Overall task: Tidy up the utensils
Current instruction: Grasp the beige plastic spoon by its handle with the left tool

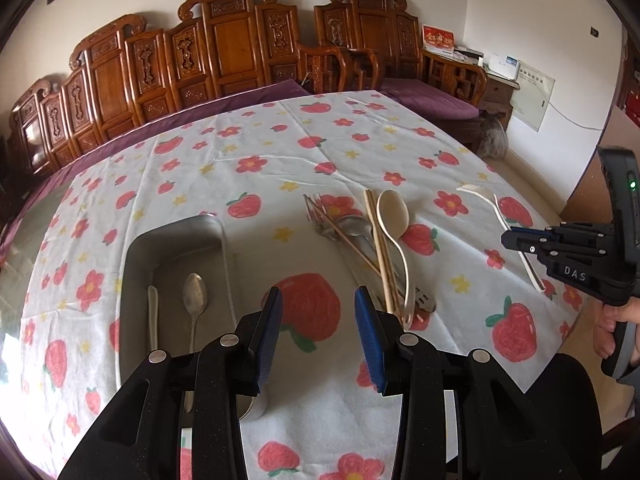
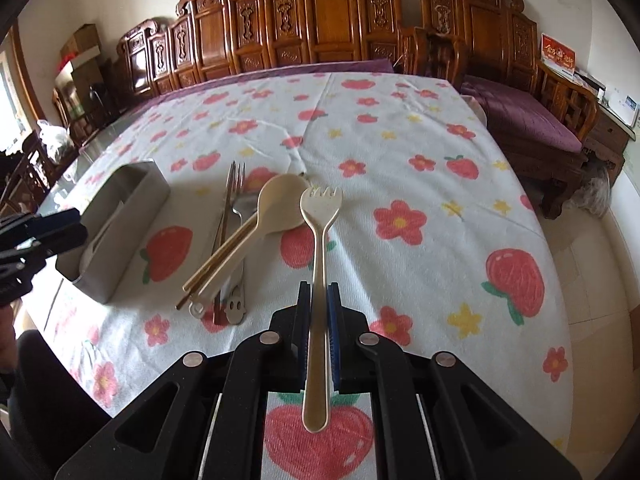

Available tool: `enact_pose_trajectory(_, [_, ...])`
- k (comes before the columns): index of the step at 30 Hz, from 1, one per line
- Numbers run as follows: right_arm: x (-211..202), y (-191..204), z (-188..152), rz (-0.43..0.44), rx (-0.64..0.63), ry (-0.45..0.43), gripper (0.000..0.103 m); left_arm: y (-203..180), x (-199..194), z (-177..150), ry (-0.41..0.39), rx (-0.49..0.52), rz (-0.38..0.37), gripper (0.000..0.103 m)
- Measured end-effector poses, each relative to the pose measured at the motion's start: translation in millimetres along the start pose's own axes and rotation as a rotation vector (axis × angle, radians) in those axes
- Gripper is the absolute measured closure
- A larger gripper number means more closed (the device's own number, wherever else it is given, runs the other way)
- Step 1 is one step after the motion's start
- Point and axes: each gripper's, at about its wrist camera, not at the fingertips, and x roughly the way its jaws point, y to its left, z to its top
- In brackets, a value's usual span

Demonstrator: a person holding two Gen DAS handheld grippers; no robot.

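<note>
A: What's sitting around the right tool (image 2: pixel 319 292)?

B: It's clamping a cream spork (image 2: pixel 319 240) by mid-handle, tines pointing away, handle end sticking back toward the camera. Spork's hanging above the cloth (image 2: pixel 400 152), clear of everything. The left view is showing it too (image 1: pixel 504 220), off to the pile's right.

A: And what's lying in the way?

B: The pile (image 1: pixel 372 248) is lying just left of the spork: cream spoon (image 2: pixel 276 208) on top, chopsticks (image 2: pixel 218 256) crossing under it, a metal fork (image 2: pixel 234 184) and more metal handles underneath. All touching or overlapping. Can't tell how many metal pieces.

A: Left tool (image 1: pixel 318 300)?

B: Jaws standing wide apart, nothing between them. It's hovering over a strawberry print, between the tray (image 1: pixel 172 240) and the pile.

A: Tray contents?

B: Grey metal tray, sitting on the worktop left of the pile. Holding a metal spoon (image 1: pixel 195 296), bowl away from the camera, and a pale handle (image 1: pixel 153 312) lying beside it on its left, the two apart. Their near ends are hiding behind the left tool.

A: Background?

B: Carved wood benches (image 2: pixel 320 20) with purple cushions running behind the worktop.
</note>
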Motion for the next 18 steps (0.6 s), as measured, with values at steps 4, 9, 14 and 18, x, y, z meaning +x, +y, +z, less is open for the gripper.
enact_pose_trajectory(4, [-6, -6, 4, 0.008, 0.009, -0.015, 0.093, -11, 11, 7, 0.008, 0.006, -0.014, 0.068])
enact_pose_trajectory(9, [-6, -11, 5, 0.022, 0.024, -0.019, 0.093, -29, 30, 17, 0.023, 0.032, -0.029, 0.068])
enact_pose_trajectory(14, [-3, -15, 4, 0.03, 0.035, -0.012, 0.093, -45, 53, 24, 0.05, 0.054, -0.044, 0.068])
enact_pose_trajectory(18, [0, -17, 4, 0.028, 0.038, -0.008, 0.093, -56, 69, 27, 0.07, 0.069, -0.05, 0.068])
